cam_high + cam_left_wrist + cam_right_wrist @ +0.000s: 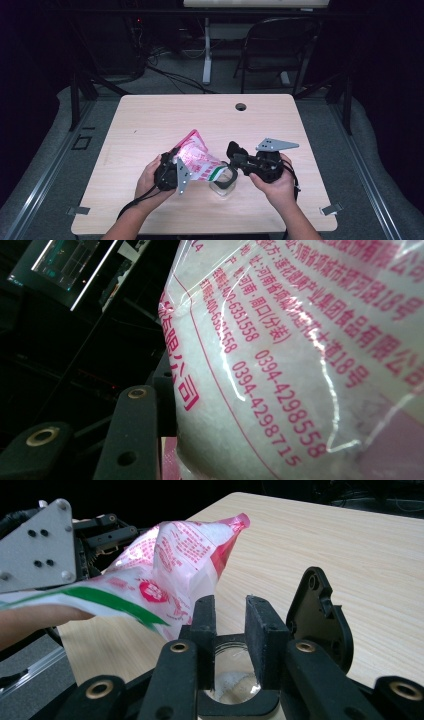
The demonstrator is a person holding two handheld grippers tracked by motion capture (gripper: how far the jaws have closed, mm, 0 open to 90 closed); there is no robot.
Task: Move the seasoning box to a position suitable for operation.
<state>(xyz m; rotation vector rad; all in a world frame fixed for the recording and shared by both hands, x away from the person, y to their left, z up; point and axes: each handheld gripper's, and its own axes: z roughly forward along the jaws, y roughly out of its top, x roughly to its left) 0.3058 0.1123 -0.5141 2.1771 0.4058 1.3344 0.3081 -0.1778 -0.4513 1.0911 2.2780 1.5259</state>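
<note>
High view first: we hold the left gripper (172, 172) clamped on a pink-printed bag of white granules (196, 159), tilted so its lower mouth hangs over the small clear jar (224, 181) on the wooden table (150, 120). Our right gripper (239, 162) reaches to the jar from the side away from the bag.

Left gripper view: the bag (300, 360) presses against the one black pad that shows; the plastic is slick, so we judge it could slide out.

Right gripper view: the jar (235, 680) sits between the two black pads (260, 640), a little white powder in its bottom. We cannot tell whether the pads touch its rim. If they do not, the jar may shift or tip, and granules from the bag (165, 575) above it would spill onto the table (350, 555).
</note>
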